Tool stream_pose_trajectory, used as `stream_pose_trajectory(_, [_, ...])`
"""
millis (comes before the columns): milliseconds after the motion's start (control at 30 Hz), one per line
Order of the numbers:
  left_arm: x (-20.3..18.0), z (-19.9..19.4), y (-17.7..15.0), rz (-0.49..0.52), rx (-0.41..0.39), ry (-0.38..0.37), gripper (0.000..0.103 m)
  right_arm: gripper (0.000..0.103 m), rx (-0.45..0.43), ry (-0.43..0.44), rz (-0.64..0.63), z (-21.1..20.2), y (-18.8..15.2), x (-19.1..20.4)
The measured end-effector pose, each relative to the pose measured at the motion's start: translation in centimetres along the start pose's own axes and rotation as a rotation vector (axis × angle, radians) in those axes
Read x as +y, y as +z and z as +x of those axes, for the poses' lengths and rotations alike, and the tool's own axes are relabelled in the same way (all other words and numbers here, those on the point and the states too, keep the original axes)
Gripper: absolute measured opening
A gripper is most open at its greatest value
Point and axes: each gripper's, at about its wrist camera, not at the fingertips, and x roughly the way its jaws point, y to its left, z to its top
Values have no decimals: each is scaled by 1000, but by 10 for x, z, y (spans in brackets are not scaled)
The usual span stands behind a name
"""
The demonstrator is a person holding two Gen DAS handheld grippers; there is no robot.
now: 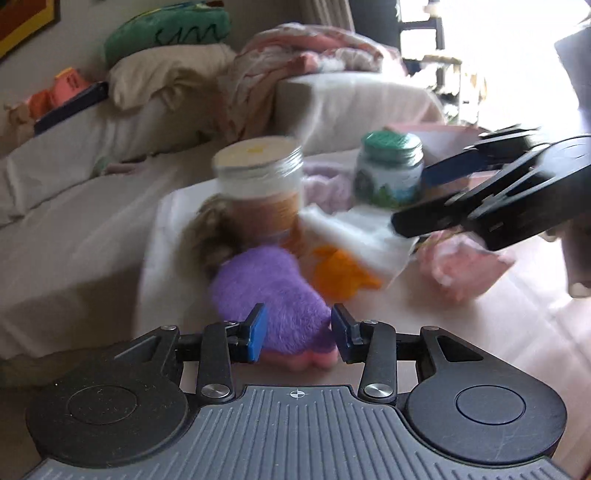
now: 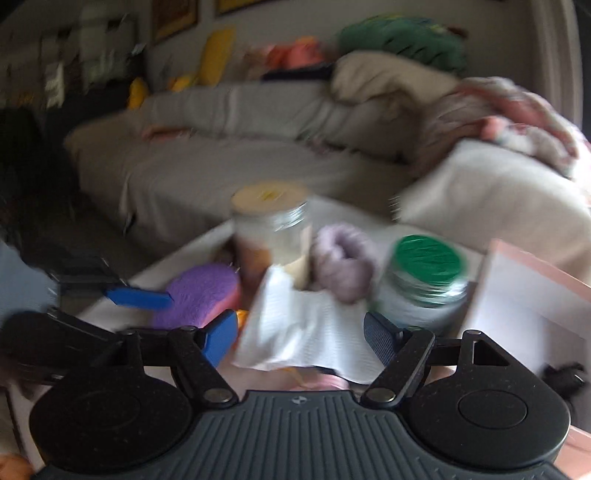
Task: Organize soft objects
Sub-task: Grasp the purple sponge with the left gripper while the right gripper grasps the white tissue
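Purple plush, fuzzy with a pink underside, lies on the pale table [image 1: 461, 325]: the purple soft toy [image 1: 273, 295] sits at the near left edge, its lower end between my left gripper [image 1: 298, 332] fingers. My left jaws stand moderately apart, a blue pad on each side of the plush; whether either pad touches it I cannot tell through the blur. This gripper is held low and level, pointing across the table toward the sofa [image 1: 92, 206].

My right gripper [image 2: 299, 339] reaches in from the right side, angled toward the middle of the table. Its jaws are wide, and a white paper towel [image 2: 306, 325] lies crumpled between and beyond the pads, not pinched by them. In the left wrist view the right gripper [image 1: 413, 199] hangs over that same white paper towel [image 1: 369, 236], dark fingers spread.

Just beside the plush, an orange piece [image 1: 340, 273] peeks out from under the towel. Behind stand two upright jars: a clear jar with a cream lid [image 1: 258, 184] and a jar with a green lid [image 1: 389, 170]. A lilac fuzzy ring [image 2: 343, 266] rests between them, and a tan furry item [image 1: 214, 236] sits left of the cream-lidded jar. A pink crumpled cloth [image 1: 461, 262] lies at the right. On the sofa, a beige pillow [image 1: 166, 77], a green cushion [image 1: 170, 29] and a bundled pink blanket [image 1: 306, 51] sit well apart from the table.
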Motion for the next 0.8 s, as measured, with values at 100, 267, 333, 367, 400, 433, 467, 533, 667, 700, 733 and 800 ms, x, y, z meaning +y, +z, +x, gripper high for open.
stream_pose_trajectory(100, [14, -11, -5, -76, 2, -31, 42, 60, 84, -7, -68, 33, -2, 19])
stream_pose_trajectory(267, [45, -18, -6, -291, -64, -40, 42, 11, 85, -16, -71, 29, -2, 20])
stream_pose_trajectory(333, [58, -14, -5, -395, -84, -11, 41, 11, 19, 12, -18, 4, 2, 8])
stream_pose_trajectory(367, [62, -10, -5, -437, -87, 8, 40, 11, -15, 12, 2, -7, 3, 1])
stream_pose_trajectory(400, [66, -6, -5, -466, -86, 19, 40, 11, -42, 3, 22, -18, 3, -4])
stream_pose_trajectory(433, [68, -2, -5, -488, -83, 18, 40, 11, -61, -6, 42, -29, 1, -9])
stream_pose_trajectory(467, [68, 1, -6, -499, -79, 8, 40, 11, -69, -11, 58, -36, -1, -14])
stream_pose_trajectory(533, [63, 6, -4, -488, -65, -11, 40, 11, -70, -25, 69, -46, -11, -20])
stream_pose_trajectory(667, [41, 11, 4, -361, -41, 9, 50, 11, -28, -64, 57, -51, -42, -24])
stream_pose_trajectory(700, [33, 13, 6, -312, -30, 36, 51, 11, -17, -69, 58, -52, -49, -23])
stream_pose_trajectory(733, [27, 13, 7, -268, -24, 59, 52, 11, -12, -73, 60, -52, -54, -23])
stream_pose_trajectory(800, [14, 14, 8, -192, -30, 88, 52, 11, -10, -78, 63, -54, -62, -24])
